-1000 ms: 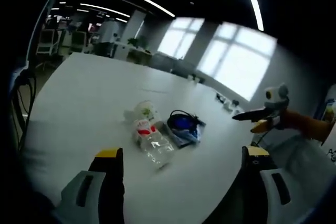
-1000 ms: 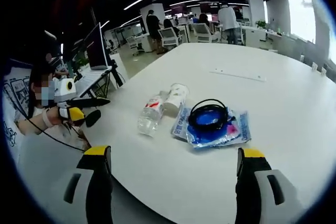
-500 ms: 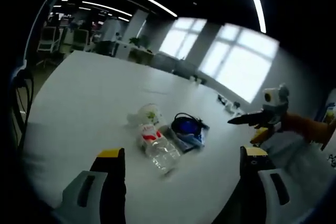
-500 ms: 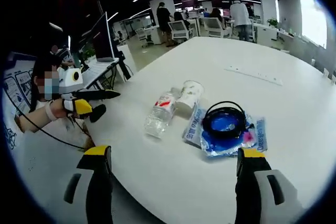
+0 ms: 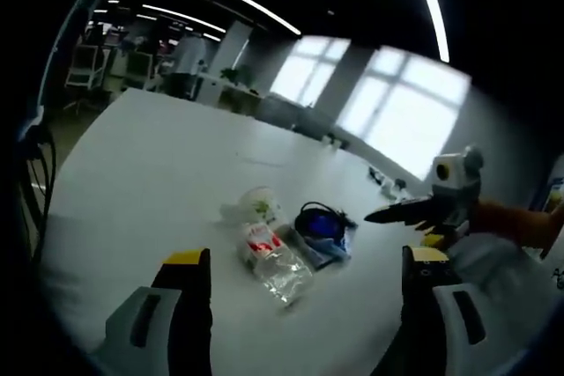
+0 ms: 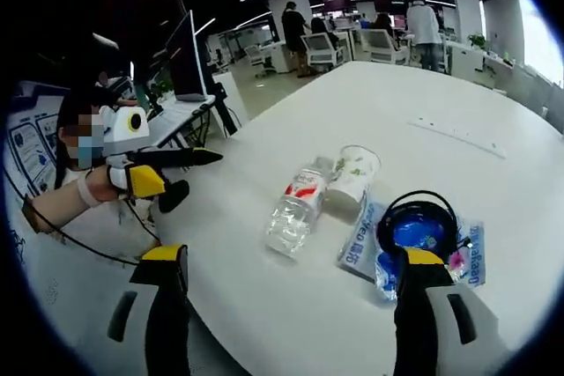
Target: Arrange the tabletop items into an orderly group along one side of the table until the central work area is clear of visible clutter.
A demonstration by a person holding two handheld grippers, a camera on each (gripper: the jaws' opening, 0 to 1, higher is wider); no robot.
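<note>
A clear plastic bottle with a red label lies on its side on the white table. A paper cup lies tipped beside its cap end. Next to them a blue packet carries a black cable coil. My left gripper is open, short of the bottle and off the table's edge. My right gripper is open too, nothing between its fingers, near the bottle and packet.
A long thin strip lies further out on the table. A monitor stands on a side desk to the left in the right gripper view. Office chairs and standing people are at the back. Bright windows line the far wall.
Both cameras have shifted; the items lie as they were. In the left gripper view the right gripper has reached further in over the table. The right gripper view has swung left.
</note>
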